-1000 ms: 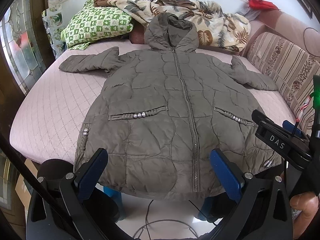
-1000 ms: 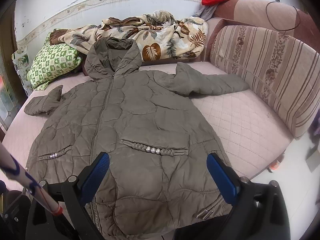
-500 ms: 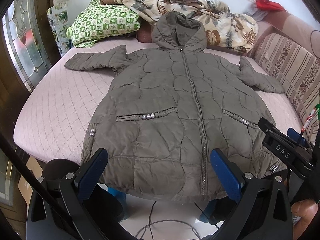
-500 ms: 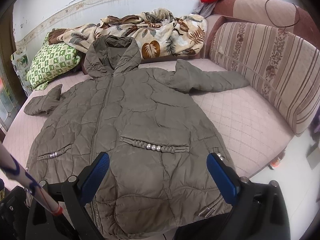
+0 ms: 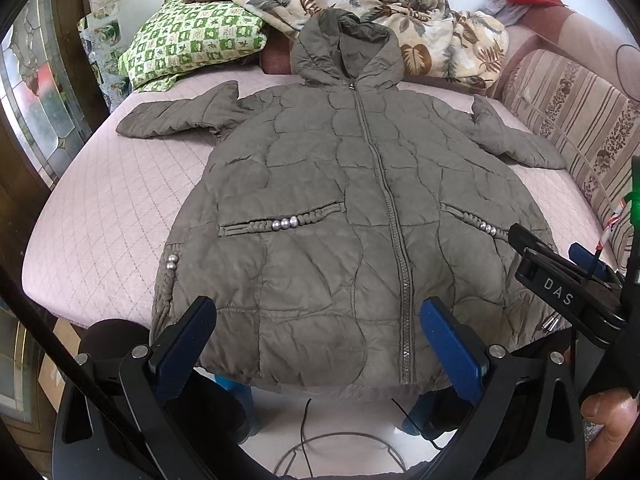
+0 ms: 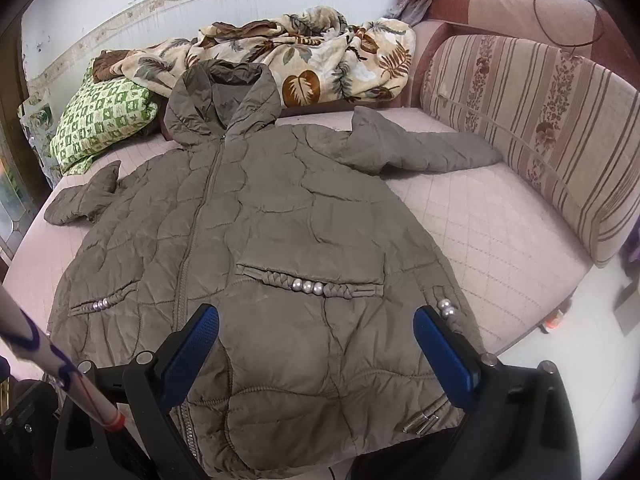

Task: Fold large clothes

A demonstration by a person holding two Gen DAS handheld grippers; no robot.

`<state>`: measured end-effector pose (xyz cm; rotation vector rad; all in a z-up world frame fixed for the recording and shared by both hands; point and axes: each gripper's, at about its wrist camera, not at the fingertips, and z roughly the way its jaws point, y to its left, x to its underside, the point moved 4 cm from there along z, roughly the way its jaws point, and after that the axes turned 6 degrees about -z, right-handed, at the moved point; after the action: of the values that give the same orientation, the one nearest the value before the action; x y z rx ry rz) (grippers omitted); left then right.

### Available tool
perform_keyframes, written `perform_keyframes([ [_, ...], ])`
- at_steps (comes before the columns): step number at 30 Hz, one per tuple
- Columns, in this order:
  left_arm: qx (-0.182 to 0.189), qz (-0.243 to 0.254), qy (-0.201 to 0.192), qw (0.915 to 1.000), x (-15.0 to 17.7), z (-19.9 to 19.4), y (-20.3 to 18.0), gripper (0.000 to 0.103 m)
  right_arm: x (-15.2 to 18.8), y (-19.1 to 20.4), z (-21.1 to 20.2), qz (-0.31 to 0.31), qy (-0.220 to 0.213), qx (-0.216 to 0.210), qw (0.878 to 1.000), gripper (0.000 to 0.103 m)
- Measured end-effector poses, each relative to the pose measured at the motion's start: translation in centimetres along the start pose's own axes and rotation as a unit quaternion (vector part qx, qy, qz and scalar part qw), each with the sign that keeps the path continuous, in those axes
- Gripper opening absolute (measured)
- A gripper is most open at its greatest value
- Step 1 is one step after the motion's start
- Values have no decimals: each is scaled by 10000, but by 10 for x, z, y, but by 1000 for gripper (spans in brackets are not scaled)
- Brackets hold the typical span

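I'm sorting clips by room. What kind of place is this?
Most likely a home bedroom or living room. A coat lies spread on a pink quilted mattress, with a green pillow and a leaf-print blanket at the far end, and a striped cushion along one side.

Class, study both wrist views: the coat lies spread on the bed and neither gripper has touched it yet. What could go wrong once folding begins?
1. The coat's hem overhangs the bed edge, so tugging it could slide the coat onto the floor.
2. The puffy quilting may spring back and undo each fold.
3. The pearl beads on the pocket could snag a gripper.
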<state>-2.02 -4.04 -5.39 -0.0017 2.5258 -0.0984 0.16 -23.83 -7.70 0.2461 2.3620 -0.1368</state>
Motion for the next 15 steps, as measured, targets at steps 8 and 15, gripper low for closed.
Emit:
perform_keyframes([
  [8,7,-2,140,9999,-2,11,2,102,1,0,6,-8,53,16,10000,100],
  [15,-549,-439,-107,9975,-36,16,52,102,3,2,12,-70,118,34,9999,100],
])
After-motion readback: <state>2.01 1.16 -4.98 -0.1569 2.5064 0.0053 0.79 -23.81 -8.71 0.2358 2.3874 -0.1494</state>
